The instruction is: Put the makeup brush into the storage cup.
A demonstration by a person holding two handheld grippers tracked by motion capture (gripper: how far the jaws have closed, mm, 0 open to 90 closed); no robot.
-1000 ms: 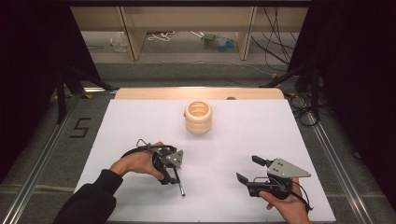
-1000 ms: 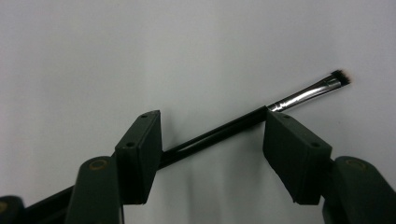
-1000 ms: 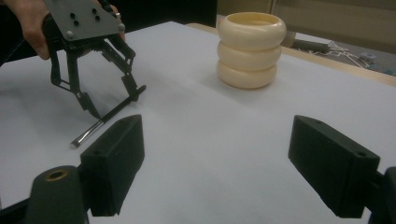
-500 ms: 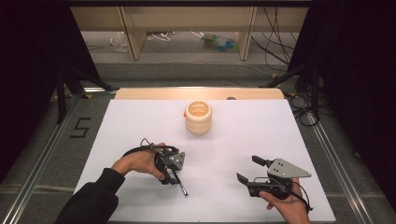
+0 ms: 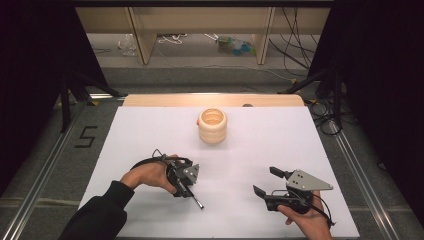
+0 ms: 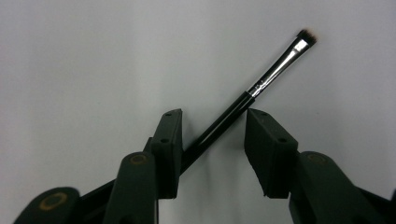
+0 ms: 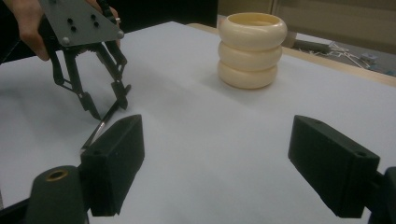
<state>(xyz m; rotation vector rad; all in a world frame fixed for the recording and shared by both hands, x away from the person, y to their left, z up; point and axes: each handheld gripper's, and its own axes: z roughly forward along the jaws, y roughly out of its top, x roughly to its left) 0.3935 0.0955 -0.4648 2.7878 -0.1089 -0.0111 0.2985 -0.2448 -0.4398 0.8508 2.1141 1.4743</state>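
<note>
Left tool (image 6: pixel 212 140) closing around one brush (image 6: pixel 261 81) (untouched), one holder (image 5: pixel 212 125)

black numeral "5" (image 5: pixel 86 136) marked on the grey floor, left of the white table (image 5: pixel 280 145), near its far left corner, no other readable text, label or brand anywhere

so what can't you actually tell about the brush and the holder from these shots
- Brush, left gripper view: its handle end runs behind the left gripper's near jaw. The jaws have just been closing around it; whether both pads press cannot be told.
- Brush in the high view: too small to see bristles.
- Cream ringed holder, right gripper view: the rim hides its inside; in the high view it is too small to tell the contents.
</note>
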